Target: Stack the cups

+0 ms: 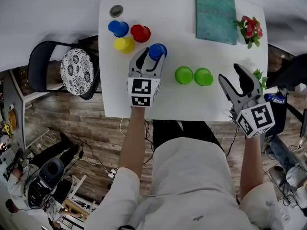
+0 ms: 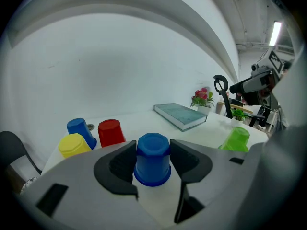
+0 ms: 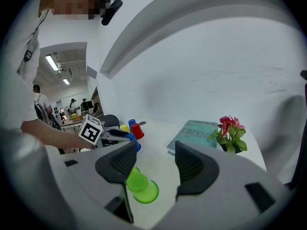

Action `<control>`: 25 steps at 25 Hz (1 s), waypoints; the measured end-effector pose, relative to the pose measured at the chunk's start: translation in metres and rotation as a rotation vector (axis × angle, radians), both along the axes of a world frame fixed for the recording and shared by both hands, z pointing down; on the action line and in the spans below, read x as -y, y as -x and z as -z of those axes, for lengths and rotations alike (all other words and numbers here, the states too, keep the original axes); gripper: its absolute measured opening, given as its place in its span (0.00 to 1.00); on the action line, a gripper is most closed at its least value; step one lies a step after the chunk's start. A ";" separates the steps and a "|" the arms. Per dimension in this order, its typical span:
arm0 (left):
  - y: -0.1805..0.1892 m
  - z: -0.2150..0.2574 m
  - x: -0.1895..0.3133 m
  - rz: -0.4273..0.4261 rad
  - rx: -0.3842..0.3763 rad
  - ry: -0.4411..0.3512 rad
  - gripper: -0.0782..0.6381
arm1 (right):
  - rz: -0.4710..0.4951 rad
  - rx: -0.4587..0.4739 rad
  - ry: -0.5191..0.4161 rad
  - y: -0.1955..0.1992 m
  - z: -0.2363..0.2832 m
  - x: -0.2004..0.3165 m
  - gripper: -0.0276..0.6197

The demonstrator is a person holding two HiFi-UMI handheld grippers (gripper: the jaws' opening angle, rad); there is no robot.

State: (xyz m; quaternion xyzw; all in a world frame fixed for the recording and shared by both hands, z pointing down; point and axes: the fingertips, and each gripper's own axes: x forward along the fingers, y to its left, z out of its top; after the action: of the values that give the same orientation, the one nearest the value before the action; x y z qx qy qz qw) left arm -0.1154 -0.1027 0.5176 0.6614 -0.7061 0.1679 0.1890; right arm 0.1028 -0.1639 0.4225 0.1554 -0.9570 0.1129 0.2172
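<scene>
Looking down on a white table [image 1: 182,99] set against a pale wall. Got a blue cup [image 2: 153,159] standing upside down near the middle, right between the jaws of the left gripper [image 1: 151,57], with those jaws spread wide, pads just beside its walls and no squeeze showing. Only get its near face and flat top from the left gripper view.

Behind it, toward the far left corner, can count a second blue cup [image 1: 118,28], a red cup [image 1: 140,33] and a yellow cup [image 1: 124,44], all upside down and bunched close. Can't say whether touching. Also spotted a small grey round thing [image 1: 116,10] past them — too small to identify.

Right of the middle, two green cups [image 1: 183,75] [image 1: 203,76] side by side, upside down. Only see one from the left gripper view, with its base cut off by the gripper body. Overlapping in the right gripper view, with one partly tucked behind a jaw.

Found the right gripper [image 1: 230,73] over the near right edge with jaws apart and nothing between them.

Also a teal book [image 1: 216,14] and flowers [image 1: 250,28] at the far right. Can't read the cover. Left of the table, a dark chair [image 1: 48,61] with a patterned cushion [image 1: 76,72].
</scene>
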 end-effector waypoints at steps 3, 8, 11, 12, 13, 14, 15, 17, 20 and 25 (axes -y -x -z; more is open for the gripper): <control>0.000 0.001 0.001 0.000 0.000 0.002 0.42 | -0.002 0.002 -0.001 0.001 0.001 0.001 0.44; -0.003 0.002 -0.003 -0.005 0.005 -0.007 0.42 | -0.003 0.004 -0.003 0.000 0.002 0.000 0.44; -0.006 0.005 -0.010 -0.009 0.004 -0.008 0.42 | -0.003 0.010 -0.006 0.000 0.004 -0.002 0.44; -0.008 0.006 -0.013 -0.011 0.003 -0.009 0.42 | -0.002 0.012 -0.007 0.001 0.005 -0.003 0.44; -0.009 0.007 -0.017 -0.013 0.001 -0.009 0.42 | -0.002 0.015 -0.008 0.002 0.005 -0.004 0.44; -0.011 0.008 -0.021 -0.016 -0.001 -0.009 0.42 | -0.001 0.017 -0.008 0.002 0.006 -0.006 0.44; -0.013 0.008 -0.024 -0.018 -0.005 -0.008 0.42 | 0.001 0.018 -0.008 0.003 0.006 -0.007 0.44; -0.020 0.009 -0.032 -0.024 -0.011 -0.006 0.42 | 0.003 0.022 -0.008 0.004 0.006 -0.010 0.44; -0.032 0.013 -0.040 -0.044 -0.015 -0.011 0.42 | 0.009 0.030 -0.008 0.006 0.006 -0.015 0.44; -0.050 0.011 -0.059 -0.085 -0.018 -0.002 0.42 | 0.019 0.035 -0.009 0.009 0.009 -0.029 0.44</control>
State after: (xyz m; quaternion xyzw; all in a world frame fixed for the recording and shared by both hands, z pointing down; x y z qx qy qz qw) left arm -0.0656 -0.0437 0.5066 0.6923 -0.6760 0.1692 0.1874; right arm 0.0934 -0.1351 0.4137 0.1451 -0.9627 0.1091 0.2007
